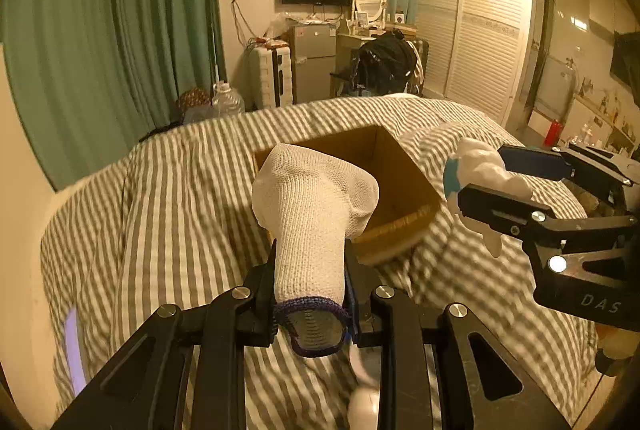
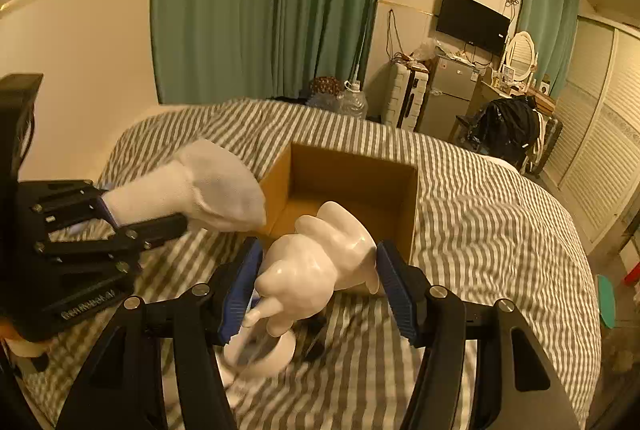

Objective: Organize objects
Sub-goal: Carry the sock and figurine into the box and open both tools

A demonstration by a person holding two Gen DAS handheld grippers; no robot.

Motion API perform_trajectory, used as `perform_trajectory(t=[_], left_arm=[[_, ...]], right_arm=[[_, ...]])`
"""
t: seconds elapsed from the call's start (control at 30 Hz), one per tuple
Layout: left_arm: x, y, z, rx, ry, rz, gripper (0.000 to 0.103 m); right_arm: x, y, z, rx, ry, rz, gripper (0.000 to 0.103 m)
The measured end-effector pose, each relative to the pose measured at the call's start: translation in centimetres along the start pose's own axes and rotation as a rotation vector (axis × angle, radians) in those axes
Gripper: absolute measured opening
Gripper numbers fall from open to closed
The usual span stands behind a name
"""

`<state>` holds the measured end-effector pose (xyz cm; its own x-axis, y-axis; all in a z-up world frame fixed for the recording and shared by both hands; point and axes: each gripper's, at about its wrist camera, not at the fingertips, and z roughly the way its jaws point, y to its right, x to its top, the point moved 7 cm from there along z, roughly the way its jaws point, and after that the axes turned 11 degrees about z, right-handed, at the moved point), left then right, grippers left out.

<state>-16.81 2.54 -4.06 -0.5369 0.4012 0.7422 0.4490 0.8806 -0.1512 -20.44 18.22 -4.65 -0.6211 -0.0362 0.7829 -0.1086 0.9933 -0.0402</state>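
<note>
Striped bedding carries an open cardboard box mid-frame; the left hand-held gripper clamps a white sock hiding the box's near wall, the right hand-held gripper grips a white figurine, its blue patch seen only from the left wrist.

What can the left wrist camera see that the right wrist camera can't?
Only the left wrist view shows the sock's purple cuff and a blue patch on the figurine. Only the right wrist view shows a white ring-shaped thing lying on the bed. Both show the white sock, the white figurine, the cardboard box and the striped bed.
</note>
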Motion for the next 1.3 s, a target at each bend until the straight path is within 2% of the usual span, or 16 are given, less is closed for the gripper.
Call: perform_trajectory(t=[0.23,0.57,0.77,1.0,1.07,1.13,1.17,1.2,1.23,1.27,1.3], left_arm=[[4.5,-1.9,6.1,-0.001,-0.020,0.001,0.025],[6.4,-2.6,15.5,-0.030,-0.080,0.005,0.025],[5.6,-1.4,19.5,-0.061,-0.118,0.033,0.025],[4.6,-0.8,20.6,-0.091,-0.132,0.041,0.026],[4.4,-1.0,20.7,-0.098,-0.139,0.030,0.030],[4.2,-1.0,20.6,-0.094,-0.152,0.025,0.037],[4.0,-0.9,20.4,-0.094,-0.157,0.024,0.049],[4.0,-0.9,20.0,-0.089,-0.156,0.022,0.057],[4.0,-0.9,19.4,-0.083,-0.151,0.020,0.070],[4.1,-0.9,18.7,-0.075,-0.140,0.018,0.076],[4.1,-1.0,17.6,-0.069,-0.127,0.017,0.077]], right_arm=[[5.4,2.3,4.9,0.003,0.002,0.039,0.059],[10.0,6.4,14.6,0.012,-0.037,0.097,0.059],[9.6,8.1,20.9,0.007,-0.093,0.101,0.059],[7.3,9.9,24.1,0.026,-0.151,0.153,0.059],[7.2,9.9,23.8,0.041,-0.148,0.164,0.059],[7.4,9.8,23.1,0.039,-0.130,0.161,0.065],[7.7,9.7,22.5,0.034,-0.114,0.158,0.074],[7.9,9.7,22.0,0.031,-0.100,0.158,0.078],[8.3,9.7,21.4,0.030,-0.083,0.160,0.078],[8.5,9.7,20.8,0.032,-0.072,0.162,0.078],[8.9,9.4,19.9,0.035,-0.060,0.163,0.079]])
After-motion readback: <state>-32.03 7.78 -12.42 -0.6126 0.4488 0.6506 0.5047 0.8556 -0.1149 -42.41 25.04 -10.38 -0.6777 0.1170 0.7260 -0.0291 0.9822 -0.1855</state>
